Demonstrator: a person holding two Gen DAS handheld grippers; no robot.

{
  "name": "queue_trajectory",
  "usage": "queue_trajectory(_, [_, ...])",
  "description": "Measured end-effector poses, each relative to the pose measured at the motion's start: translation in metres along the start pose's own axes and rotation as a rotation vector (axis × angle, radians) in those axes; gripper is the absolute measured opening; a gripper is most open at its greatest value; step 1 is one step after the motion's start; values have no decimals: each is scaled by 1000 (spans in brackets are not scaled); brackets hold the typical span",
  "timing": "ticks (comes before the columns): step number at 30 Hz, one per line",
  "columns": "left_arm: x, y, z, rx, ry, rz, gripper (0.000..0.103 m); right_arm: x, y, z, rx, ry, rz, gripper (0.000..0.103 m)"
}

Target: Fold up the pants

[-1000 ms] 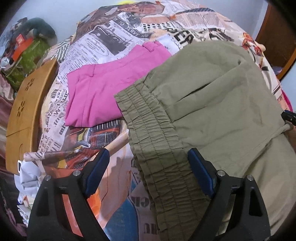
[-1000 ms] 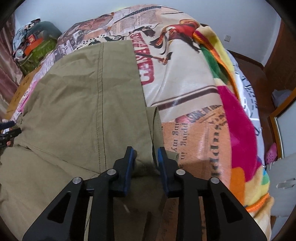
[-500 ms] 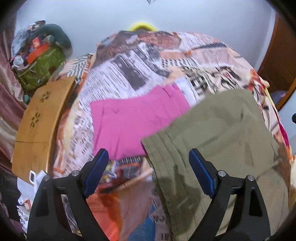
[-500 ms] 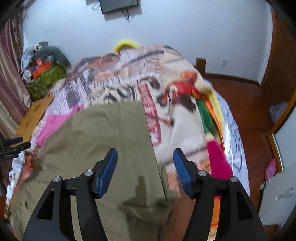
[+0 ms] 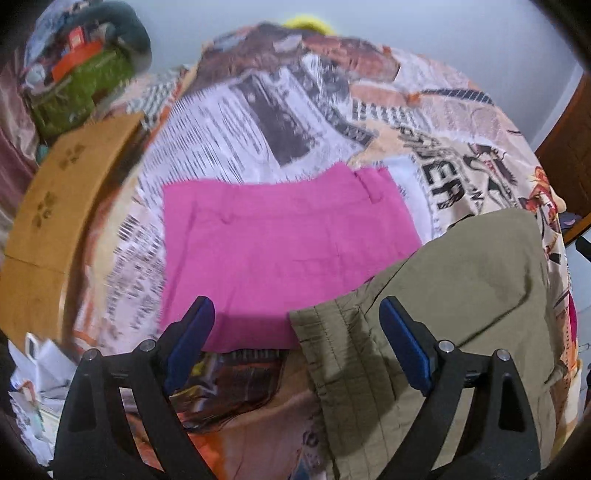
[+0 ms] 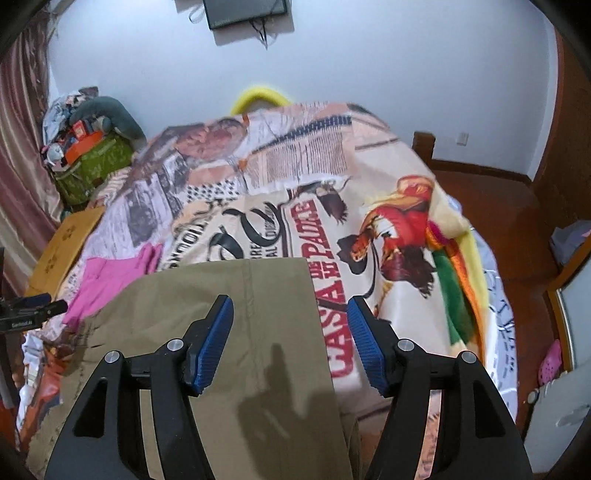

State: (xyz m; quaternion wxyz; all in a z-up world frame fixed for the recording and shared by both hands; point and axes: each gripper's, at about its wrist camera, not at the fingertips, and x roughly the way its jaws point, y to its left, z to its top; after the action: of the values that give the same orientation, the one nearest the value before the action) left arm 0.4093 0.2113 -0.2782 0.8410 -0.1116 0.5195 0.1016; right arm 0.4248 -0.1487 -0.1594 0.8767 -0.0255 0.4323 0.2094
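Observation:
Olive-green pants [image 5: 461,295] lie folded on the printed bedspread [image 5: 280,110], elastic waistband toward the near left. My left gripper [image 5: 295,332] hovers open above the waistband corner and the edge of the folded pink garment [image 5: 280,247], holding nothing. In the right wrist view the olive pants [image 6: 207,295] lie flat with a straight far edge. Over them my right gripper [image 6: 291,332] stands open and empty, its shadow falling on the cloth. The tip of the left gripper [image 6: 33,306] shows at the left edge.
A wooden board [image 5: 62,199] lies along the bed's left side, with a green bag [image 5: 81,88] and clutter behind it. Papers [image 5: 40,365] sit at the near left. A wall screen [image 6: 245,11] hangs above; wooden floor [image 6: 517,229] and a pink shoe [image 6: 550,362] lie right.
The right gripper let go of the pants' edge, opened and rose back. The left gripper drew left and away from the waistband, so the pink garment now fills its view.

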Motion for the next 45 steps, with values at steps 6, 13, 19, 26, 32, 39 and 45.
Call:
queue_trajectory(6, [39, -10, -1, 3, 67, -8, 91, 40, -12, 6, 48, 55, 15, 60])
queue_trajectory(13, [52, -15, -4, 5, 90, -61, 92, 78, -9, 13, 65, 101, 49, 60])
queue_trajectory(19, [54, -17, -5, 17, 88, -73, 82, 86, 9, 11, 15, 80, 26, 34])
queue_trajectory(26, [48, -19, -8, -2, 78, -65, 56, 76, 25, 11, -57, 40, -35, 13])
queue_trajectory(32, [11, -23, -6, 29, -4, 0, 52, 38, 25, 20, -49, -40, -32, 12])
queue_trajectory(39, [-67, -38, 4, 95, -174, 41, 51, -24, 33, 37, -54, -155, -50, 12])
queue_trajectory(45, [-139, -49, 3, 125, -305, 12, 50, -90, 35, 45, -30, -275, -43, 12])
